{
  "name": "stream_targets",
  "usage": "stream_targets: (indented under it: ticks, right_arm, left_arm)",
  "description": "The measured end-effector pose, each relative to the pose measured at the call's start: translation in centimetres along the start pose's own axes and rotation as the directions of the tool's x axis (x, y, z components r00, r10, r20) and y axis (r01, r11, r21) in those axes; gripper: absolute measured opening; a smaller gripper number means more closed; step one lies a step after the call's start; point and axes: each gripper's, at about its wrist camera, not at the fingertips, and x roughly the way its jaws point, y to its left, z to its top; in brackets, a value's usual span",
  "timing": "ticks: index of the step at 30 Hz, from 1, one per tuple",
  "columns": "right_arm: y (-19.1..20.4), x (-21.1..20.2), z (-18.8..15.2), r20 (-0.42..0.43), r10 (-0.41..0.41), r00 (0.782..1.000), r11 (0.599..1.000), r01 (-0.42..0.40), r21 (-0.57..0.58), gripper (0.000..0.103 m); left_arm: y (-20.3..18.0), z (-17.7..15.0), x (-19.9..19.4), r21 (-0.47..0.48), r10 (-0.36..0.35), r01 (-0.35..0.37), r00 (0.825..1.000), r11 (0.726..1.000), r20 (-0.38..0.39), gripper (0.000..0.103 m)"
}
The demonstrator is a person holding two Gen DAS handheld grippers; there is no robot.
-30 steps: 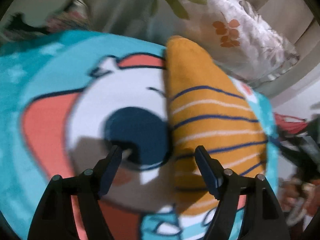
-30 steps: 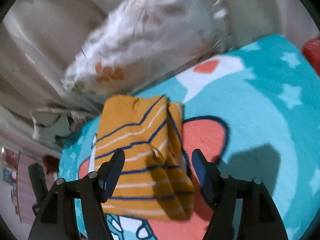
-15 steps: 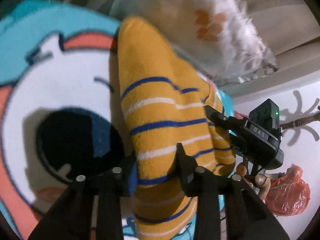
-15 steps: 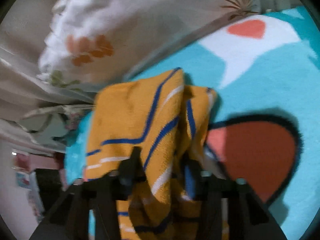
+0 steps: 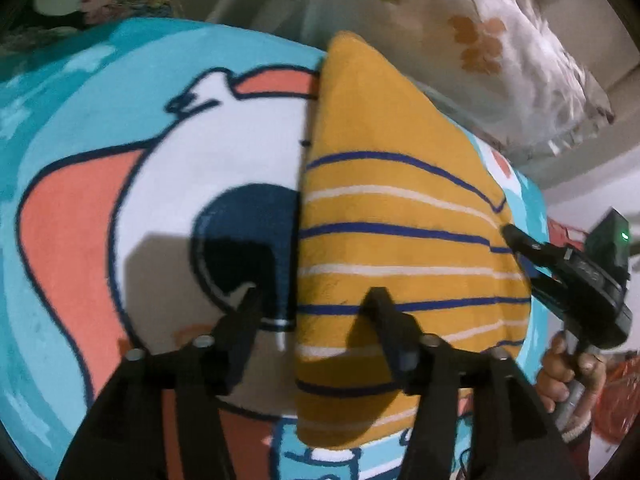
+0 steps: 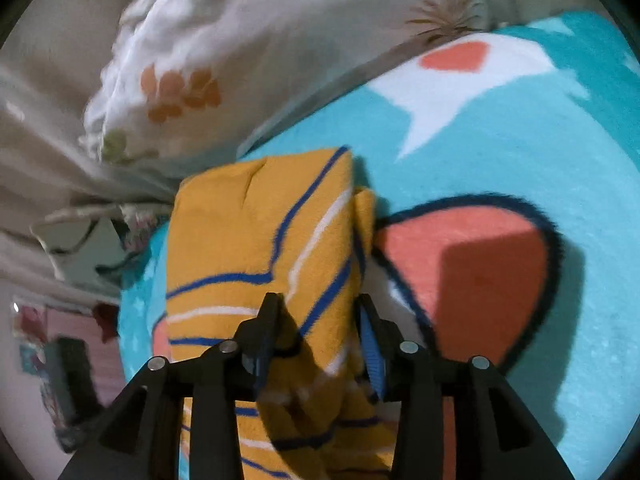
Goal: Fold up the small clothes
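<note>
A: Where is your garment, and how do its edges run?

B: The orange striped garment [image 5: 400, 240] lies folded on the cartoon blanket [image 5: 100, 240], its long left edge straight across the blanket's dark blue patch. The far tip comes close to the floral pillow [image 5: 500, 40]; to the left you have open blanket.

A: Your left gripper?

B: Your left gripper [image 5: 316, 300] has just been opening. Its jaws straddle that left edge at a middling gap, one finger over the blanket, one over the cloth, neither pinching.

A: And the right?

B: Your right gripper [image 6: 318, 314] has also just opened a little, but stays narrow, with a bunched ridge of the garment [image 6: 260, 248] between its blue pads [image 6: 370, 348]. I cannot tell whether they still press. Right of it lies open blanket [image 6: 520, 160].
</note>
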Motion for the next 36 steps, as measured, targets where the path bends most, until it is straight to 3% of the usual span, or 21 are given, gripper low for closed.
stream_targets:
  ticks: [4, 7, 10, 12, 15, 16, 18, 20, 22, 24, 27, 30, 33, 34, 36]
  right_arm:
    - [1.2, -3.8, 1.0, 0.113, -0.073, 0.991, 0.997, 0.077, -0.027, 0.043]
    - [3.4, -5.9, 1.3, 0.167, -0.009, 0.986, 0.996, 0.023, -0.083, 0.044]
    - [6.1, -5.0, 0.9, 0.112, 0.084, 0.99, 0.983, -0.064, -0.173, 0.044]
    - [6.3, -3.6, 0.7, 0.058, 0.086, 0.995, 0.976, -0.072, -0.204, 0.044]
    - [5.7, -0.1, 0.4, -0.009, -0.022, 1.0, 0.973, 0.019, -0.231, 0.042]
    - [5.2, 0.8, 0.4, -0.01, -0.107, 0.994, 0.965, 0.101, -0.242, 0.042]
    - [4.6, 0.6, 0.3, 0.03, -0.187, 0.982, 0.953, 0.189, -0.237, 0.046]
    - [5.0, -0.5, 0.0, 0.05, -0.185, 0.981, 0.954, 0.192, -0.229, 0.046]
    - [6.5, -1.8, -0.8, 0.103, -0.221, 0.97, 0.927, 0.241, -0.286, 0.046]
    - [8.4, -2.9, -2.0, 0.142, -0.201, 0.969, 0.903, 0.24, -0.357, 0.046]
    - [11.0, -3.2, -4.7, 0.129, -0.126, 0.984, 0.871, 0.172, -0.461, 0.046]
    - [13.2, -0.7, -7.8, 0.034, -0.073, 0.997, 0.845, 0.08, -0.528, 0.046]
    - [13.2, 2.6, -10.0, -0.019, -0.132, 0.991, 0.827, 0.099, -0.554, 0.046]
    - [13.2, 3.5, -10.6, -0.009, -0.171, 0.985, 0.806, 0.134, -0.577, 0.046]
    - [13.3, 3.0, -10.7, 0.014, -0.185, 0.983, 0.8, 0.159, -0.578, 0.046]
  left_arm:
    - [0.3, -0.5, -1.8, -0.025, 0.022, -0.021, 0.999, 0.999, 0.035, 0.06]
    - [0.1, -1.6, -3.1, -0.041, 0.056, -0.053, 0.996, 0.998, 0.065, 0.061]
    - [0.5, -2.8, -4.2, -0.07, 0.076, -0.069, 0.993, 0.995, 0.093, 0.061]
    - [0.3, -3.6, -5.0, -0.068, 0.098, -0.09, 0.989, 0.994, 0.113, 0.061]
    - [0.1, -4.8, -6.4, -0.066, 0.141, -0.133, 0.977, 0.989, 0.157, 0.061]
    - [-0.1, -5.1, -6.6, -0.069, 0.152, -0.142, 0.974, 0.987, 0.168, 0.061]
    - [0.3, -6.1, -7.7, -0.084, 0.18, -0.166, 0.964, 0.982, 0.194, 0.065]
    - [0.9, -7.1, -8.6, -0.11, 0.216, -0.196, 0.953, 0.974, 0.214, 0.067]
    - [1.6, -8.2, -9.5, -0.132, 0.254, -0.229, 0.942, 0.964, 0.221, 0.067]
    - [2.4, -9.1, -10.1, -0.159, 0.284, -0.253, 0.935, 0.954, 0.214, 0.067]
    - [3.0, -9.7, -10.4, -0.182, 0.292, -0.257, 0.934, 0.949, 0.204, 0.067]
    - [3.4, -9.9, -10.6, -0.183, 0.284, -0.249, 0.938, 0.951, 0.197, 0.067]
    - [3.6, -9.6, -10.8, -0.161, 0.265, -0.234, 0.94, 0.959, 0.216, 0.067]
    - [3.7, -9.5, -10.8, -0.151, 0.251, -0.222, 0.943, 0.963, 0.219, 0.067]
    - [3.9, -9.2, -10.9, -0.134, 0.227, -0.201, 0.948, 0.97, 0.223, 0.067]
